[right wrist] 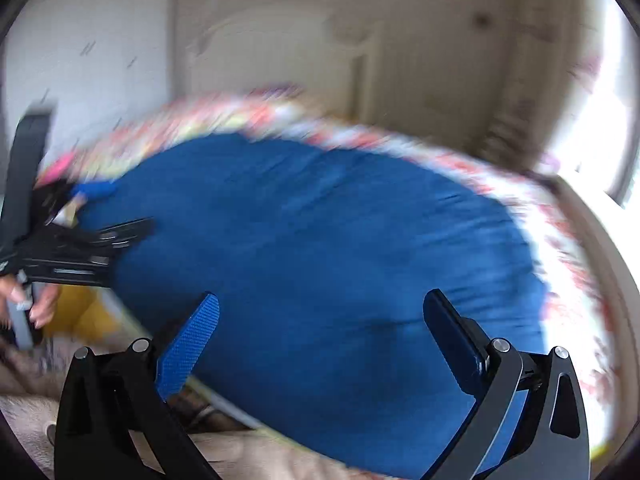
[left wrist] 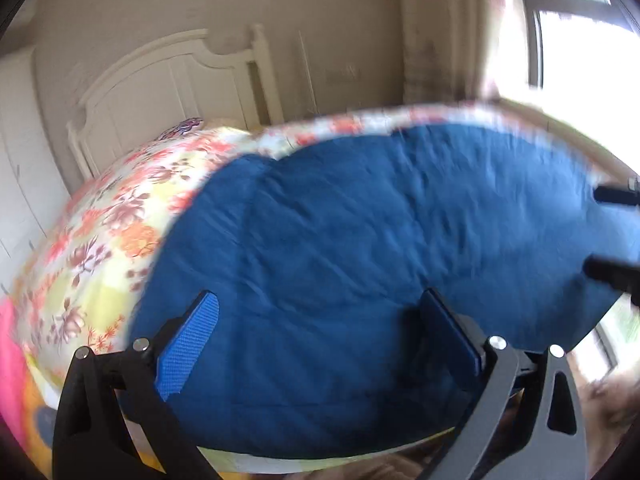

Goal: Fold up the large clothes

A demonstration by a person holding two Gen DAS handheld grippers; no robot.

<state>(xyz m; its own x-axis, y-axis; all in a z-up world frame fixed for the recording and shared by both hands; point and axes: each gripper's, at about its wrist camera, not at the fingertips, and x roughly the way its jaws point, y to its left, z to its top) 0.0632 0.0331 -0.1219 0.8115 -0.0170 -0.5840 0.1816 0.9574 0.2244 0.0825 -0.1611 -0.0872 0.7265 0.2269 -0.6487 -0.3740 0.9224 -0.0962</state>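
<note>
A large blue garment lies spread flat on a bed with a floral cover. It fills the middle of the right wrist view too. My left gripper is open and empty, above the garment's near edge. My right gripper is open and empty, also above the near edge. The right gripper's black fingertips show at the right edge of the left wrist view. The left gripper shows at the left of the right wrist view, over the garment's left end. Both views are motion blurred.
A white headboard stands at the far end of the bed. A bright window is on the right. A pink and orange item lies at the bed's left edge. Floor shows below the bed's near edge.
</note>
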